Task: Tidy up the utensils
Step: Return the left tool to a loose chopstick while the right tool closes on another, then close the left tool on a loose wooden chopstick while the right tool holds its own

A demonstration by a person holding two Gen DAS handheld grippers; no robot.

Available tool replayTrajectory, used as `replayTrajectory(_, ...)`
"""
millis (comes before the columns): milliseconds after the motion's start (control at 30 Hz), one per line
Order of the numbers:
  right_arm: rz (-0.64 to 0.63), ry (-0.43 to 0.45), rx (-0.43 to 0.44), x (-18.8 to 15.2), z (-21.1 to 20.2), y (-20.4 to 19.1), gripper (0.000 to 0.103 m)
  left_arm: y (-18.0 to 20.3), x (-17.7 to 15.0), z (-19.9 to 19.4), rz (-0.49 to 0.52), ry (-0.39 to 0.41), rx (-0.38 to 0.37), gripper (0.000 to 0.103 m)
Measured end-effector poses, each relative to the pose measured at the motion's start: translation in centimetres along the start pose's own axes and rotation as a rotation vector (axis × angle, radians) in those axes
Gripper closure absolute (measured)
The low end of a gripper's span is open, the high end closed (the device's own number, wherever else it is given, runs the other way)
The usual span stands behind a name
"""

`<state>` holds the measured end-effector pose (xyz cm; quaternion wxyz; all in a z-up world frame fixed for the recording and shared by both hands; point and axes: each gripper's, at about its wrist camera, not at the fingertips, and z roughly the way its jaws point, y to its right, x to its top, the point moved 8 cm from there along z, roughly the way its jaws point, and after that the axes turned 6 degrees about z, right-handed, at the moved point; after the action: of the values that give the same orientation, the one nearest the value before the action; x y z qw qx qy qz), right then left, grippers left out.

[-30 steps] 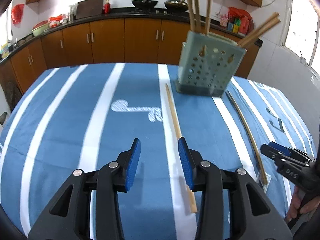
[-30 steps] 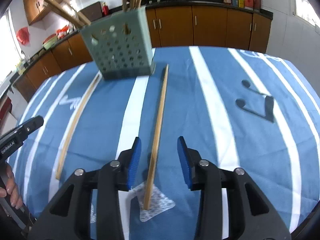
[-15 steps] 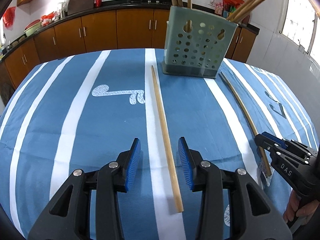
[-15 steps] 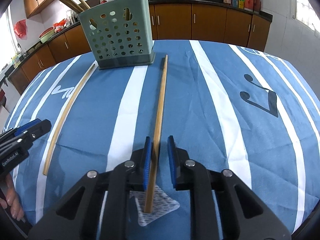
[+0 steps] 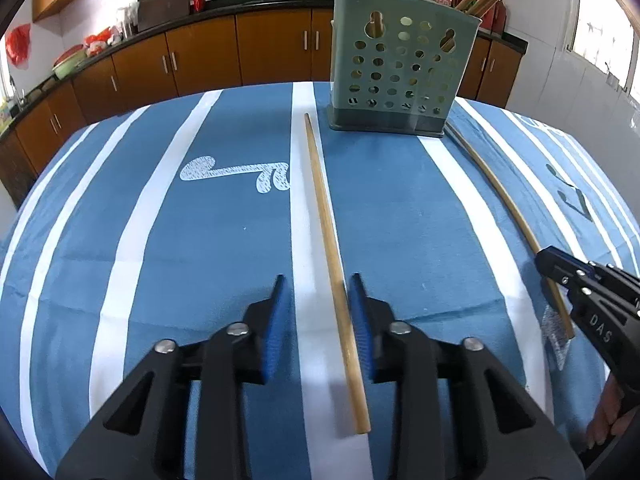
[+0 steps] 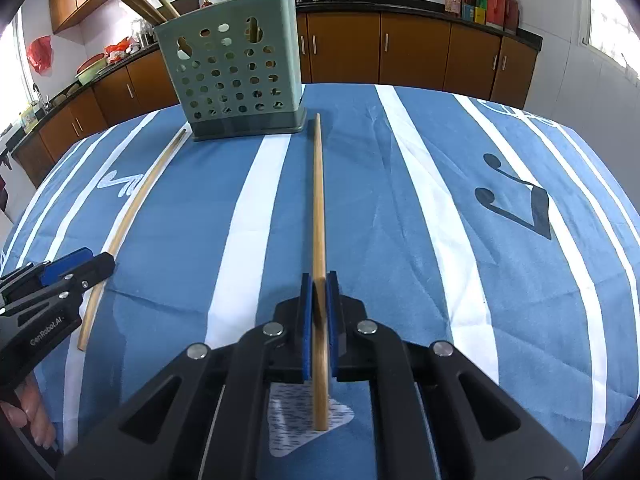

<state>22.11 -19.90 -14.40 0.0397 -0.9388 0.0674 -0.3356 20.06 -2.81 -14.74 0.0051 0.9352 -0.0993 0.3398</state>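
On the striped tablecloth (image 6: 400,240), before the green holder (image 6: 236,80), two light, stiff chopsticks are flanked: one (image 6: 319,208) clamped near its end by the right gripper (image 6: 319,288), one (image 5: 326,220) between the left gripper (image 5: 318,300)'s closing, still-parted jaws.

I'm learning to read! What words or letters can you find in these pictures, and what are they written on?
"DAS" stands in white on the black body of the right gripper, seen from the left camera.
"GenRobot.AI" stands in white on the black body of the left gripper, seen from the right camera; its end runs off blurry.
The tablecloth has music-note pictures, no words.
Labels on the counter bottles are too small to read.
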Motion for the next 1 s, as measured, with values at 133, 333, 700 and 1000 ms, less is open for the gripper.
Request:
replayTrajectory(133, 0.018, -0.004, -0.009, 0.4, 0.2, 0.7, 0.095, -0.4, 0.1, 0.1, -0.013, -0.002, 0.01, 0.094)
replayTrajectory(333, 0.045, -0.002, -0.048, 1.5, 0.3, 2.7, 0.095, -3.2, 0.4, 0.5, -0.051, -0.012, 0.045, 0.095)
replayTrajectory(700, 0.04, 0.007, -0.043, 3.6, 1.7, 3.3, 0.095, -8.4, 1.8, 1.9, -0.133, -0.016, 0.049, 0.095)
replayTrajectory(1000, 0.037, -0.001, -0.043, 3.4, 2.3, 3.3, 0.094, -8.2, 1.9, 2.0, -0.119, -0.002, 0.046, 0.093)
